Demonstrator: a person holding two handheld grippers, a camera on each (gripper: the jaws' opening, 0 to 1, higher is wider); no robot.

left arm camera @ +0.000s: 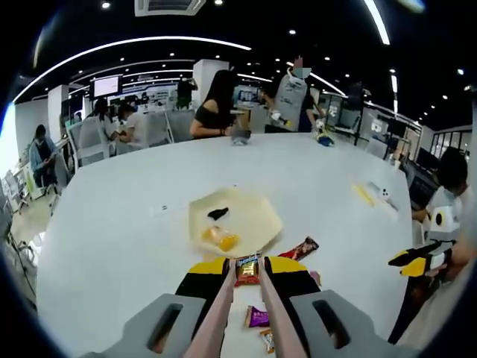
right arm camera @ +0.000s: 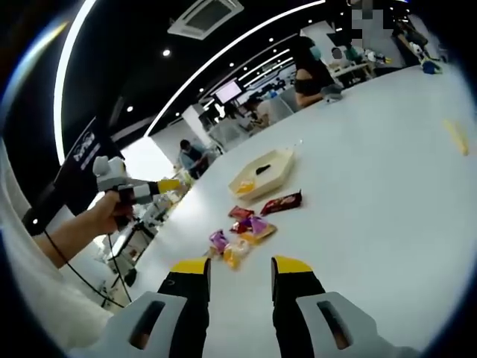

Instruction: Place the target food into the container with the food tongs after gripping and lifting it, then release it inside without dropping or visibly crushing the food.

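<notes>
**Left gripper view.** Shows the left gripper (left arm camera: 247,277) closed on the tongs (left arm camera: 216,317), squeezing the two pink arms towards each other. Pinches a packet (left arm camera: 247,268) between the tong tips, just short of the near edge of the tray (left arm camera: 261,205). Appears lifted off the table (left arm camera: 112,246), though cannot be told for certain. Leaves a red packet (left arm camera: 300,248) beside the tray and a purple packet (left arm camera: 257,317) below the tongs.

**Right gripper view.** Shows the right gripper (right arm camera: 240,267) with jaws apart and holding nothing, well back from the loose packets (right arm camera: 242,231) and the tray (right arm camera: 264,175).

**Step in hand, as judged:** carrying the packet to the tray.
- Hold the squeeze even: enough to keep the packet from slipping, not enough to crease it.
- Carry forward over the rim, clear of the yellow piece (left arm camera: 220,239) and dark piece (left arm camera: 218,213) already inside.
- Lower close to the tray floor before easing the jaws apart.
- Keep the right gripper out of the path.
</notes>
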